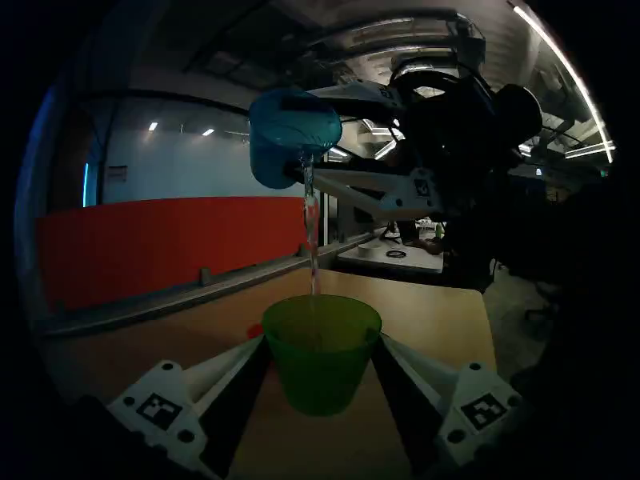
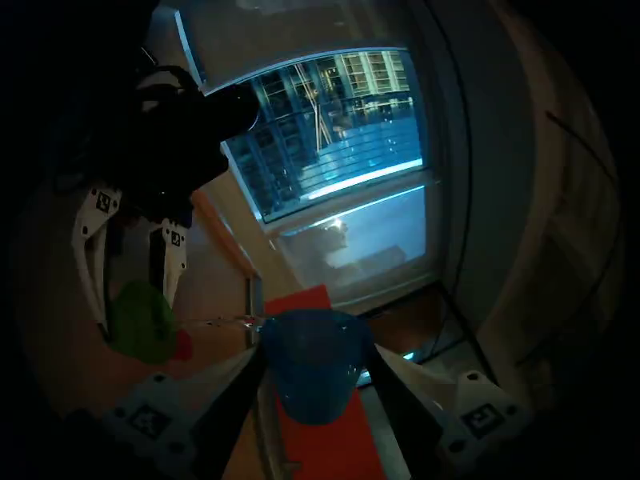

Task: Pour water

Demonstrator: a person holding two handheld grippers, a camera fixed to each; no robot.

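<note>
Water (image 1: 310, 216) runs in a thin stream from the lip of the blue cup (image 1: 290, 142) into the open mouth of the green cup (image 1: 322, 360).

In the left gripper view, the left gripper (image 1: 322, 346) has its fingers (image 1: 237, 387) drawn in against the green cup, one on each side and both pressing its wall. The cup stands upright between them over the light wooden counter (image 1: 436, 316). Whether its base rests on the counter cannot be told.

Straight above it, the right gripper (image 1: 318, 132) carries the blue cup tipped well over, with the rim lowest on the side facing the green cup. One white finger lies over the cup and the other under it.

In the right gripper view, that gripper's fingers (image 2: 228, 390) grip the blue cup from both sides. The stream leaves the rim and crosses to the green cup, which sits between the left gripper's white fingers farther off.

A small red thing (image 1: 254, 329) lies on the counter just beside the green cup; what it is cannot be made out. Behind the right gripper a person (image 1: 480, 136) shows as a dark shape. A red panel (image 1: 160, 244) runs along behind the counter's far edge, and the right gripper view looks out at a large window (image 2: 336, 152).
</note>
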